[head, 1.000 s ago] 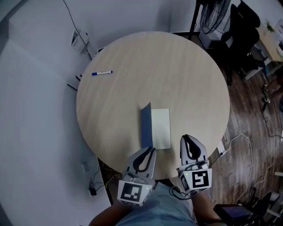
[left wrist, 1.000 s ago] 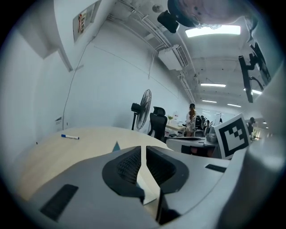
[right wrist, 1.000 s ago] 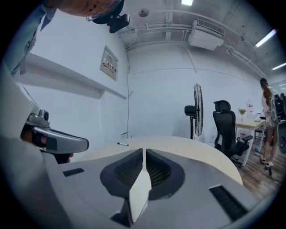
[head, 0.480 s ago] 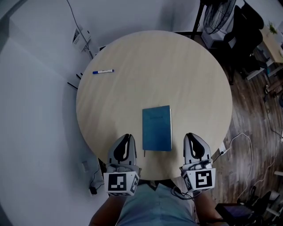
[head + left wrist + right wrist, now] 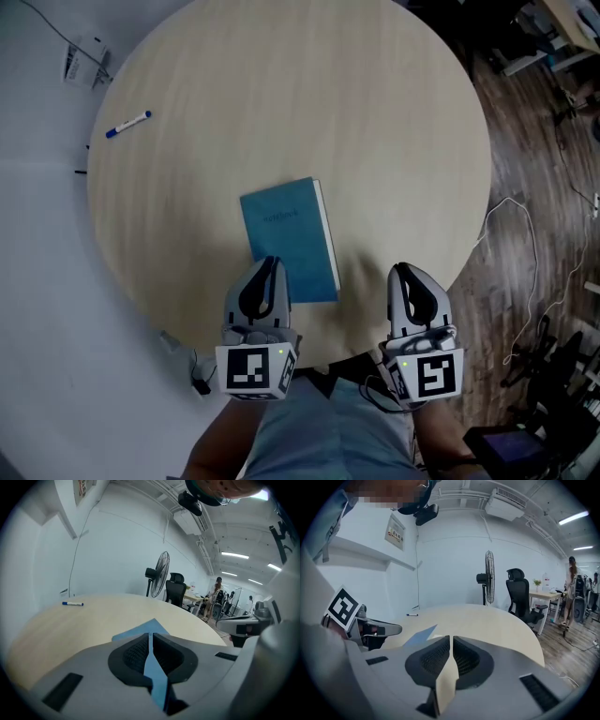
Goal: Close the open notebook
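The blue notebook (image 5: 286,239) lies closed and flat on the round wooden table (image 5: 281,84). My left gripper (image 5: 270,266) hovers over the notebook's near left corner; its jaws are closing, tips all but together, with nothing between them. In the left gripper view the blue cover (image 5: 136,632) shows just beyond the left gripper (image 5: 149,636). My right gripper (image 5: 404,273) is shut and empty, to the right of the notebook near the table's front edge. In the right gripper view the right gripper (image 5: 451,639) points across the table, with the notebook (image 5: 419,634) at its left.
A blue marker pen (image 5: 127,124) lies at the table's far left edge. A white cable (image 5: 511,244) runs over the wooden floor at the right. A standing fan (image 5: 488,576) and a black office chair (image 5: 518,592) stand beyond the table.
The blue cover, standing half raised a second ago, has dropped flat, so the notebook is closed. My left gripper moved left off the cover, and both grippers sank lower.
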Demonstrator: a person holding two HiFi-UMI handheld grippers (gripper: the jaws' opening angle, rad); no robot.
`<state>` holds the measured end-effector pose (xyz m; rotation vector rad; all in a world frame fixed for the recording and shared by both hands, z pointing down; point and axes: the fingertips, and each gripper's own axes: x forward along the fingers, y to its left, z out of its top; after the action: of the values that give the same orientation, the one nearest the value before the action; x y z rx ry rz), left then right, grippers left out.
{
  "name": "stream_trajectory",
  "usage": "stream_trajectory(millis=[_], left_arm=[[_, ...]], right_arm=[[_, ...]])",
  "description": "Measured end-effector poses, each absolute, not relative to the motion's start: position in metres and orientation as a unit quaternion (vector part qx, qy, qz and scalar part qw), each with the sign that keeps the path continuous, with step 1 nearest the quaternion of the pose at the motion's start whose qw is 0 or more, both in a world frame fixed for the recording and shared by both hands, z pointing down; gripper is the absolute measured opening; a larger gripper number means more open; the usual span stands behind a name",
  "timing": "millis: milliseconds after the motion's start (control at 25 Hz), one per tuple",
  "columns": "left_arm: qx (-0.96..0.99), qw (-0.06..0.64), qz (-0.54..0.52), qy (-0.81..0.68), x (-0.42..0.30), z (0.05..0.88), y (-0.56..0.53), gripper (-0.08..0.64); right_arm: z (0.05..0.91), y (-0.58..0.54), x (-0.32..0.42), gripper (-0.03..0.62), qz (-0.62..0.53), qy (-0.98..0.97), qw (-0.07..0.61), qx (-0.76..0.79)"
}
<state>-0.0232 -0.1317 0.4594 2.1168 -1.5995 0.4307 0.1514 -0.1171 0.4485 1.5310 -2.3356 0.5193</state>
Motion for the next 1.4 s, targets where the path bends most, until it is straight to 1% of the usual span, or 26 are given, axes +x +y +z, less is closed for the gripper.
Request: stream_trajectory(millis=[320,680,880,1240,1400], left_arm=[[0.773,0.254,0.206,-0.544,0.014,0.512,-0.145,0.044],[0.785,0.265,0.237,-0.508,0.050,0.539,-0.155,0.044],[0.781,0.268,0.265,-0.498,0.058,0.553,-0.156,0.045],[0.770,0.276,0.315,-0.481,0.065,0.568,-0.155,0.069],[0.771,0.252,0.345,-0.473,0.065,0.571,-0.155,0.069]], right_arm=[[0.490,-0.117,0.183,0.052,0.222,-0.788,0.160,0.552],[0.513,-0.114,0.211,0.052,0.247,-0.766,0.163,0.571],[0.519,-0.113,0.222,0.052,0.255,-0.757,0.159,0.580],[0.526,-0.110,0.230,0.052,0.266,-0.749,0.155,0.587],[0.526,-0.108,0.232,0.052,0.270,-0.745,0.151,0.590]])
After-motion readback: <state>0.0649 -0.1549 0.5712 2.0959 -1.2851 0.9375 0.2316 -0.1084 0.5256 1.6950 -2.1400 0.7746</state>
